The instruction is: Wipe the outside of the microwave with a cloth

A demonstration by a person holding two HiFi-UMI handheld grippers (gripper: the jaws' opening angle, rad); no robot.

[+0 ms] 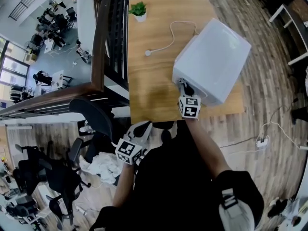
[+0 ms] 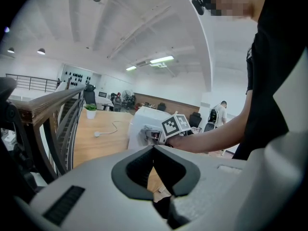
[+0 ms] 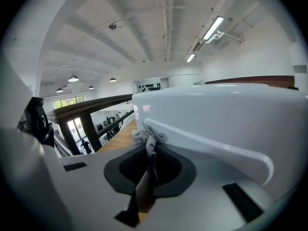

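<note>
The white microwave (image 1: 214, 61) stands at the right end of the wooden table (image 1: 149, 85), turned at an angle. My right gripper (image 1: 185, 87) is at the microwave's near face, shut on a small grey cloth (image 3: 149, 139). In the right gripper view the cloth's bunched end presses against the microwave (image 3: 226, 119) just under its long white handle (image 3: 207, 148). My left gripper (image 1: 145, 128) hangs low by the table's front edge, close to the person's body, shut and with nothing in it. The left gripper view looks over its shut tips (image 2: 154, 150) toward the microwave (image 2: 142, 125).
A white cable (image 1: 168, 40) with its plug lies on the table left of the microwave. A small potted plant (image 1: 139, 10) stands at the far end. A dark railing (image 1: 98, 42) runs along the table's left side. Office chairs (image 1: 91, 117) stand below the front left corner.
</note>
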